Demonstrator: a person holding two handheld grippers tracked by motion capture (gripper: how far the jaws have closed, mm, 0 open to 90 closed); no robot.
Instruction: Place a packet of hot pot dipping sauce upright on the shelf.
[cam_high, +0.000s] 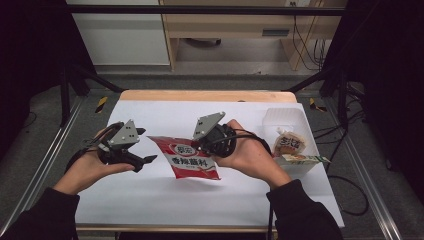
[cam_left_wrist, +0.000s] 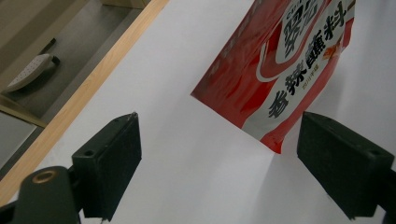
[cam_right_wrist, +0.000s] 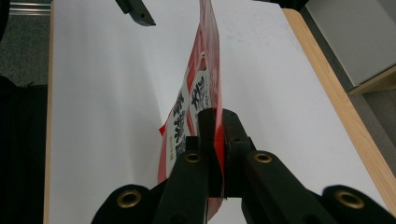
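White paper covers the table (cam_high: 150, 200); above it the right gripper (cam_right_wrist: 215, 122) pinches a red seasoning packet (cam_high: 190, 157) by its edge, while the left gripper (cam_high: 145, 145) gapes empty beside it. Handover step seemingly; next, close on the free corner

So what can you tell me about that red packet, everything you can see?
The red packet is a flat, shiny pouch that looks like plastic film, red with a white label panel and printed characters on its front. It is sealed and a little crinkled. The right gripper has its fingers clamped on one edge and holds the packet over the white table. The left gripper is open, and a corner of the packet hangs in front of it, untouched.
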